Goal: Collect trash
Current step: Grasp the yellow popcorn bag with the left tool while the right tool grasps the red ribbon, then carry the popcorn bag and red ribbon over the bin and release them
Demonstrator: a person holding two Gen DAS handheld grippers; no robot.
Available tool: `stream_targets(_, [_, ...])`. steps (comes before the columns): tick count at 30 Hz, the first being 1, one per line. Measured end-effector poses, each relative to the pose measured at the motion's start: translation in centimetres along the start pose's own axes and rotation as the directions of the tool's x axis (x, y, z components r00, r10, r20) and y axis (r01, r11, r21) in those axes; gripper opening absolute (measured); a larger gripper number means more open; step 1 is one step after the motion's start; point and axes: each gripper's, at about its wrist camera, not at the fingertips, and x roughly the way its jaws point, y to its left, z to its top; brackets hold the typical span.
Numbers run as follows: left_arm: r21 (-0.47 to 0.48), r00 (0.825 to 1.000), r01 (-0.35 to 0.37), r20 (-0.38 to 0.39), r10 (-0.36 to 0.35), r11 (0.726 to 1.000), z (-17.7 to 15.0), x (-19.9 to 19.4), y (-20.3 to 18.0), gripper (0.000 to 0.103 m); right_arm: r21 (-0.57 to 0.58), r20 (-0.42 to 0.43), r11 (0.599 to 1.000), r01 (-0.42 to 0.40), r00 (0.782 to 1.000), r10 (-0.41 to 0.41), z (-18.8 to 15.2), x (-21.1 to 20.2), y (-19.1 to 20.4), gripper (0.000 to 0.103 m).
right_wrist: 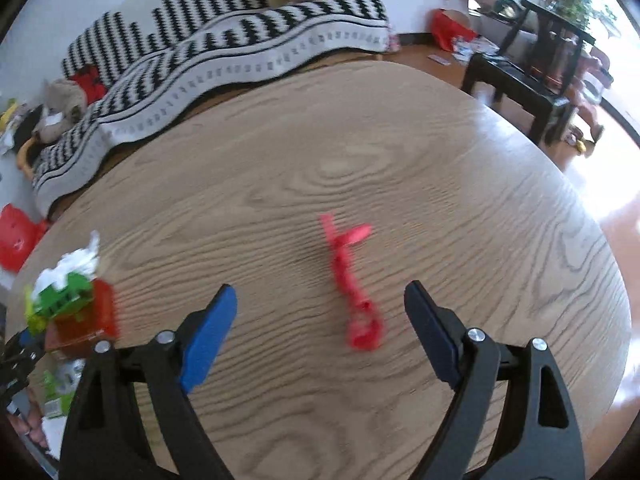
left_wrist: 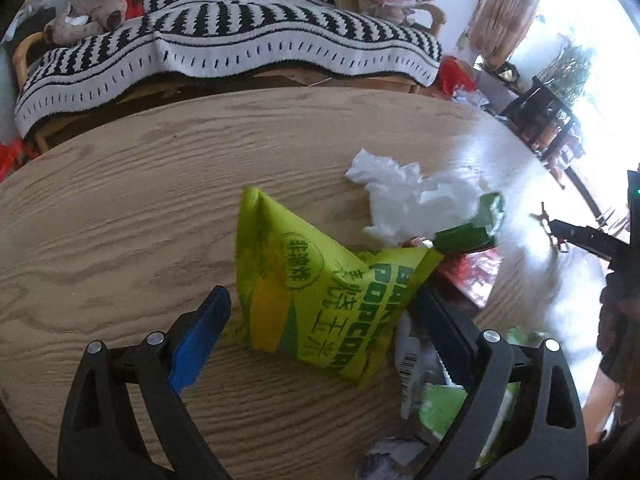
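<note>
In the left wrist view a lime-green popcorn bag [left_wrist: 316, 280] lies on the round wooden table [left_wrist: 120, 208]. My left gripper [left_wrist: 324, 304] is open, its jaws either side of the bag's near end. Behind the bag lie crumpled white tissue [left_wrist: 404, 196], a dark green wrapper [left_wrist: 476, 224] and a red wrapper [left_wrist: 476, 272]. More wrappers [left_wrist: 440, 396] lie under my right finger. In the right wrist view my right gripper [right_wrist: 320, 300] is open and empty above a twisted red plastic strip [right_wrist: 352, 288]. The trash pile [right_wrist: 76, 296] shows at the far left.
A sofa with a black-and-white striped blanket [left_wrist: 224, 40] stands beyond the table, with a stuffed toy [left_wrist: 88, 12] on it. A dark side table [right_wrist: 532, 68] and plants stand by the bright window at right. Red bags [right_wrist: 16, 236] lie on the floor.
</note>
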Motion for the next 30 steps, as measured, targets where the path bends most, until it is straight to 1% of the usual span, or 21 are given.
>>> stream_targets(1, [0.007,1.0,-0.007,0.0,0.007,1.0,-0.1,0.1,0.0,0.091,-0.003,-0.013,1.0,0.001,1.0,-0.001,0.0,0.5,-0.2,0.073])
stream_targets(3, [0.019,1.0,-0.015,-0.005,0.016,1.0,-0.2,0.6,0.0,0.091,-0.03,-0.011,0.999,0.029,1.0,-0.029,0.0,0.7,0.0,0.071])
stream_targets(5, [0.032,1.0,-0.017,0.009,0.017,0.999,-0.3,0.5,-0.1,0.091,-0.097,-0.013,0.993,0.069,0.997,-0.071,-0.3,1.0,0.8,0.066])
stream_targets(6, [0.025,1.0,-0.015,0.011,0.014,1.0,-0.2,0.5,0.1,0.089,-0.121,-0.005,0.988,0.092,0.996,-0.093,-0.5,1.0,1.1,0.061])
stream_targets(7, [0.019,1.0,-0.016,0.016,0.016,1.0,-0.2,0.4,0.2,0.082,-0.13,0.003,0.988,0.086,0.996,-0.086,-0.7,0.9,1.3,0.045])
stream_targets(8, [0.007,1.0,-0.01,0.023,0.01,1.0,-0.2,0.3,0.3,0.079,-0.134,0.006,0.988,0.078,0.997,-0.078,-0.8,0.8,1.5,0.032])
stream_targets(9, [-0.002,1.0,-0.008,0.021,0.008,1.0,-0.1,0.2,0.3,0.076,-0.14,0.006,0.987,0.077,0.997,-0.077,-0.8,0.6,1.7,0.014])
stream_targets(10, [-0.005,1.0,-0.011,0.021,0.011,1.0,-0.2,0.1,0.4,0.071,-0.136,-0.005,0.989,0.066,0.998,-0.067,-0.8,0.5,1.7,0.014])
stream_targets(11, [-0.008,1.0,-0.013,0.019,0.013,1.0,-0.2,0.0,0.4,0.067,-0.127,-0.011,0.99,0.056,0.998,-0.058,-0.9,0.5,1.8,0.014])
stream_targets(13, [-0.004,1.0,-0.025,0.017,0.025,1.0,-0.3,-0.2,0.4,0.064,-0.122,-0.016,0.992,0.042,0.999,-0.044,-1.1,0.2,1.9,0.013])
stream_targets(17, [0.008,0.997,-0.07,0.037,0.07,0.997,-0.3,-1.5,0.5,0.063,-0.132,0.005,0.991,0.019,1.0,-0.018,-1.4,-1.5,2.6,0.013])
stream_targets(21, [-0.027,0.995,-0.072,0.07,0.074,0.997,0.0,-3.8,1.1,0.063,-0.155,0.024,0.988,-0.013,1.0,0.017,-2.0,-3.8,3.2,0.013])
stream_targets(24, [-0.064,0.993,-0.075,0.082,0.08,0.995,0.2,-5.5,0.9,0.063,-0.165,0.022,0.986,-0.033,0.999,0.037,-2.9,-5.1,3.3,0.013])
stream_targets(25, [-0.065,0.993,-0.072,0.085,0.077,0.995,0.1,-5.8,0.6,0.063,-0.167,0.02,0.985,-0.044,0.999,0.048,-3.3,-5.7,3.2,0.013])
stream_targets(27, [-0.033,0.993,-0.064,0.1,0.067,0.997,-0.1,-6.8,-1.0,0.063,-0.166,0.023,0.984,-0.056,0.998,0.06,-3.9,-6.8,3.0,0.013])
stream_targets(30, [0.005,0.993,-0.025,0.116,0.025,1.0,-0.5,-8.0,-4.1,0.063,-0.164,0.04,0.984,-0.064,0.997,0.071,-5.2,-9.0,2.0,0.013])
